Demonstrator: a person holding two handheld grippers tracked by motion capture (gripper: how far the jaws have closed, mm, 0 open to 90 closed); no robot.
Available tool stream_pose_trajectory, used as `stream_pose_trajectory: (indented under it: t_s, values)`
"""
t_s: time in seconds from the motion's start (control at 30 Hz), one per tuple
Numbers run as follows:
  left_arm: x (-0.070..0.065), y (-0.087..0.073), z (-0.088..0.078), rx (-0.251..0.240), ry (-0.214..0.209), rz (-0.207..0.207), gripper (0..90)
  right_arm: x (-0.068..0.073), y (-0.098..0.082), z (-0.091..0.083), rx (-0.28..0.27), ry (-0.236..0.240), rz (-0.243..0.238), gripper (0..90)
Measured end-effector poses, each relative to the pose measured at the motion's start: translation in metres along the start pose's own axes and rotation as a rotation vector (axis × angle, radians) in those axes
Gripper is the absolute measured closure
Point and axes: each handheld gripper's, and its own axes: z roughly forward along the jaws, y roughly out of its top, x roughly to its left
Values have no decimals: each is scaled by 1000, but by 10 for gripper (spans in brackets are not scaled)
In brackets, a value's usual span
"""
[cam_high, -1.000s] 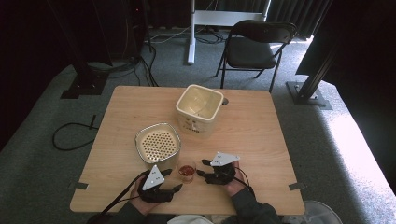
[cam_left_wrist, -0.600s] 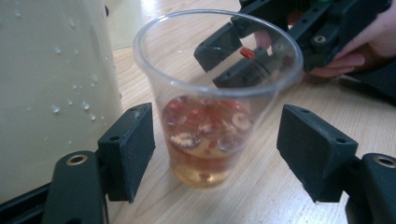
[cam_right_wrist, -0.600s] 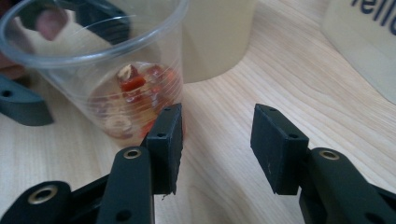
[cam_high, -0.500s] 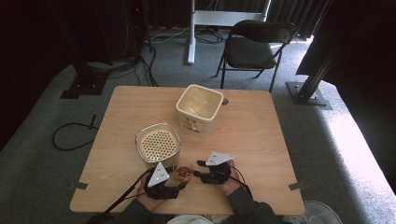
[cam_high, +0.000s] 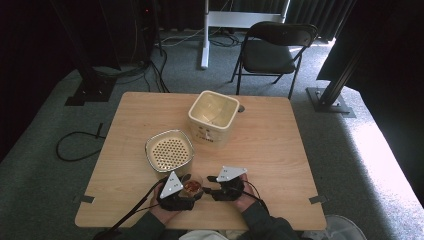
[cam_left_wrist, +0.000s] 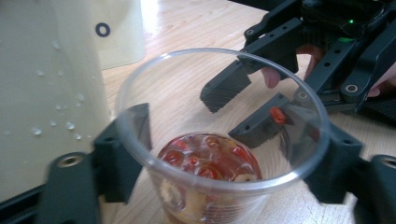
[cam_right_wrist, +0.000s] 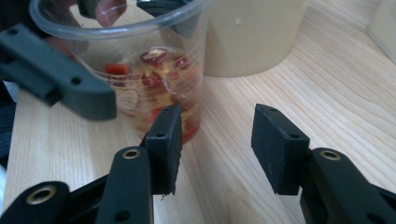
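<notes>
A clear plastic cup (cam_high: 192, 186) with red berries in liquid stands near the table's front edge. My left gripper (cam_high: 189, 194) has a jaw on each side of it; in the left gripper view the cup (cam_left_wrist: 210, 140) sits between the jaws of that gripper (cam_left_wrist: 233, 158), which have just been closing on its wall. My right gripper (cam_high: 209, 185) is just right of the cup, open, with bare wood between its jaws (cam_right_wrist: 215, 135). Its left jaw lies close to the cup (cam_right_wrist: 140, 70). In the left gripper view the right gripper (cam_left_wrist: 243, 109) shows beyond the cup.
A cream perforated bowl (cam_high: 169, 150) stands just behind the cup, its wet wall (cam_left_wrist: 46, 93) close by on the left. A cream square container (cam_high: 212, 117) stands farther back on the wooden table (cam_high: 280, 150). A folding chair (cam_high: 272, 50) is beyond the table.
My left gripper has edged a little to the right around the cup. The right gripper has stayed almost where it was, open beside the cup.
</notes>
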Motion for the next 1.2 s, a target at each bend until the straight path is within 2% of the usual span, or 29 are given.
stream_pose_trajectory:
  t_s: [0.2,0.33,0.53,0.7,0.87,1.2]
  values:
    - [-4,0,-2,1,1,12,312,-7,-4,-8,7,-38,14,518]
    - [-8,1,-6,7,-18,19,324,-16,-8,-16,0,-74,42,514]
    - [-11,7,-22,-11,-37,18,341,-27,-11,-25,-12,-120,79,513]
    - [-11,16,-41,-29,-29,25,346,-32,-13,-27,-13,-134,97,513]
    - [-7,23,-63,-62,-17,3,348,-34,-14,-28,-12,-144,104,513]
    - [3,35,-115,-112,63,-24,348,-39,-14,-30,-11,-165,127,513]
